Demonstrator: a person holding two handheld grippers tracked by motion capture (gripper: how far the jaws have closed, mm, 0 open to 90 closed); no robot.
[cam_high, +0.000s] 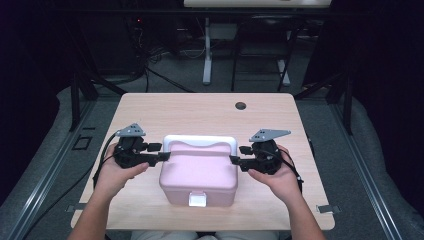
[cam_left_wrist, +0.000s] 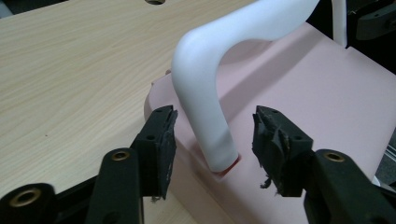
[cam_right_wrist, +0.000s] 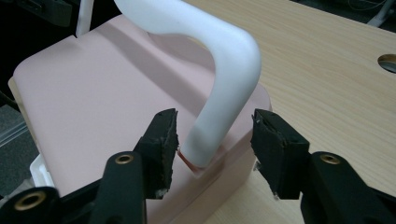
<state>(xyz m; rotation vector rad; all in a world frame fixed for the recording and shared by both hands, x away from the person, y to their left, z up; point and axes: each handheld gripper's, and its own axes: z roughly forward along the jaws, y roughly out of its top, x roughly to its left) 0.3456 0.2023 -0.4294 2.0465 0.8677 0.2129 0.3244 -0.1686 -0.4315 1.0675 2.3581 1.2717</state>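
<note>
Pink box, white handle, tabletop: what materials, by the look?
Pink box: likely moulded plastic, matte, with rounded corners and an even colour.
White handle: smooth plastic, slight sheen, seamless bend.
Tabletop: pale wood-grain surface, probably laminate; printed grain or real wood can't be told.

A lab-style recording booth: a light wooden tabletop (cam_high: 200, 112) with a cable hole (cam_high: 240, 105), ringed by black curtains (cam_high: 30, 60), with loose cables (cam_high: 165, 52) and metal floor rails (cam_high: 47, 167).
</note>
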